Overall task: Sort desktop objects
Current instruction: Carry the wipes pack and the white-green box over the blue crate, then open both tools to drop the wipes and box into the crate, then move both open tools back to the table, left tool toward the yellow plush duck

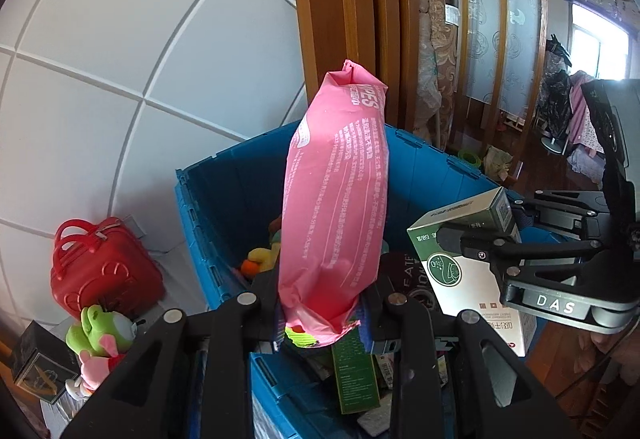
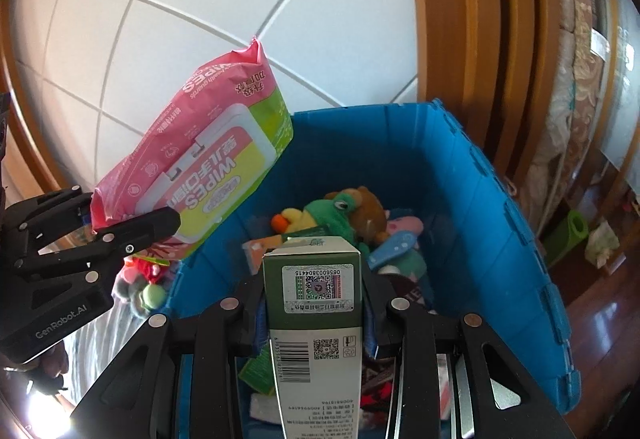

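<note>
My left gripper (image 1: 320, 313) is shut on a pink pack of wet wipes (image 1: 336, 199) and holds it upright over the blue plastic crate (image 1: 432, 175). It also shows in the right wrist view (image 2: 132, 235), with the wipes pack (image 2: 200, 163) at the crate's left wall. My right gripper (image 2: 312, 315) is shut on a green and white carton (image 2: 316, 303) above the crate (image 2: 480, 207). The carton (image 1: 472, 251) and right gripper (image 1: 476, 243) show at the right of the left wrist view.
The crate holds plush toys (image 2: 340, 211), a blue slipper (image 2: 396, 243) and boxes. A red toy suitcase (image 1: 104, 267), a green plush frog (image 1: 100, 331) and a dark box (image 1: 36, 363) lie outside on the left. A white tiled wall stands behind, wooden door frames to the right.
</note>
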Motion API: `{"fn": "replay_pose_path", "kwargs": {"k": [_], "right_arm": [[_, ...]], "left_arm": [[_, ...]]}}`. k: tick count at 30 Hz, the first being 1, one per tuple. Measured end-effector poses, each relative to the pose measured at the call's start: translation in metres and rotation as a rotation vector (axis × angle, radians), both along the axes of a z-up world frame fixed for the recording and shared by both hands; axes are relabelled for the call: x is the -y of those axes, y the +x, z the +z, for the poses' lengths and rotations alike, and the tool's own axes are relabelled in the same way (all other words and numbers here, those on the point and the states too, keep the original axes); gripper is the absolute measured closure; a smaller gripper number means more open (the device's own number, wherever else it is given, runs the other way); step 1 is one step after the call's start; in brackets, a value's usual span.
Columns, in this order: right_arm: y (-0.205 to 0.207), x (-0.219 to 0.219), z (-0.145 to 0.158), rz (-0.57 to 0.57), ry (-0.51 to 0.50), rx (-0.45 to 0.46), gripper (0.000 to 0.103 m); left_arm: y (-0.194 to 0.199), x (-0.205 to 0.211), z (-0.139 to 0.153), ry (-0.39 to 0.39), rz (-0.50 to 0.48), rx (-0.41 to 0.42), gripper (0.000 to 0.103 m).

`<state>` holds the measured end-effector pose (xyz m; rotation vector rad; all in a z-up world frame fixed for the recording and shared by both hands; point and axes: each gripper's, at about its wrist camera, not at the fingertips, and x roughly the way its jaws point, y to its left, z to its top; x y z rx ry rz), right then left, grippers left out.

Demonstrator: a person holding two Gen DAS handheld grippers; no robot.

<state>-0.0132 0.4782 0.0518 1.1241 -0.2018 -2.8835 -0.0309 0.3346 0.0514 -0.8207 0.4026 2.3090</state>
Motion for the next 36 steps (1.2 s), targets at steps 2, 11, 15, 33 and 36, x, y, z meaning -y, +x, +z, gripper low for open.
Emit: {"fn": "replay_pose_path", "kwargs": {"k": [2,11,15,33,36], "right_arm": [[-0.001,-0.010,-0.005,-0.020,-0.001,0.012,0.069],[-0.012,-0.034,-0.016,-0.073,0.004,0.041,0.069],[-0.018,-0.039,-0.017,-0.081,0.012,0.045,0.068],[-0.028,0.004,-0.004,-0.083,0.055,-0.017,0.000],[-0.027,0.038,0.001,-0.029,0.063,-0.031,0.000]], "left_arm": [[-0.003,-0.009,-0.002,-0.007,-0.014,0.011,0.076],[-0.015,-0.032,-0.008,-0.016,-0.040,0.038,0.076],[-0.021,-0.036,-0.009,0.001,-0.041,0.056,0.074],[-0.038,0.083,-0.029,0.047,0.224,0.073,0.009],[-0.037,0.114,-0.034,0.054,0.251,0.084,0.009]]}}
